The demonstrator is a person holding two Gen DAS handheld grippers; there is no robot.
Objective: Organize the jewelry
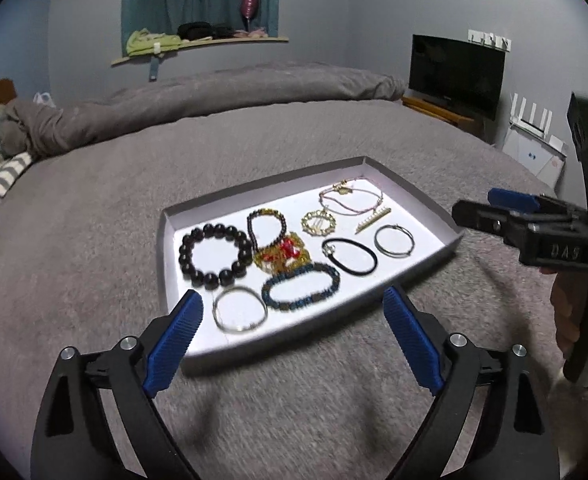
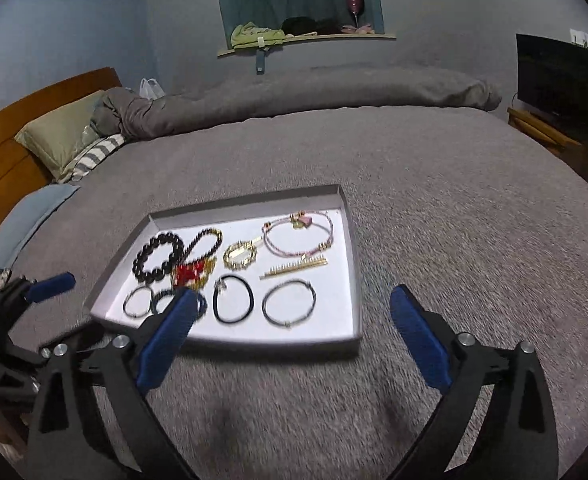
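- The big black bead bracelet [image 1: 215, 255] is laid at the left end of the white tray [image 1: 452, 236], touching nothing but the tray floor; being heavy and round, it could roll or slide against its neighbours if the soft grey bedspread [image 1: 94, 264] is pressed down beside the tray.
- The silver bangle [image 1: 239, 309] is seen just ahead of the left gripper [image 1: 292, 308], whose jaws are spread wide with nothing between them (the bangle is not touched); a careless forward dip could catch the tray's near rim and tip it.
- The dark bead strand [image 1: 265, 227], the red and gold piece [image 1: 284, 256] and the blue bead bracelet [image 1: 301, 287] are crowded together and partly overlap, so one could be dragged along if another is lifted.
- The gold ring brooch [image 1: 318, 222], the pink cord bracelet [image 1: 352, 198] and the gold comb clip [image 1: 372, 220] are set close at the far side; the thin cord could be snagged on the clip's teeth.
- The black hair tie [image 1: 349, 255] and the thin hoop [image 1: 394, 241] lie apart, and little risk is judged there.
- The right gripper [image 2: 290, 310] is held released over the near edge of the tray, empty (its left finger hides part of the blue bracelet in its own view); the two tools are near each other and could be knocked together.
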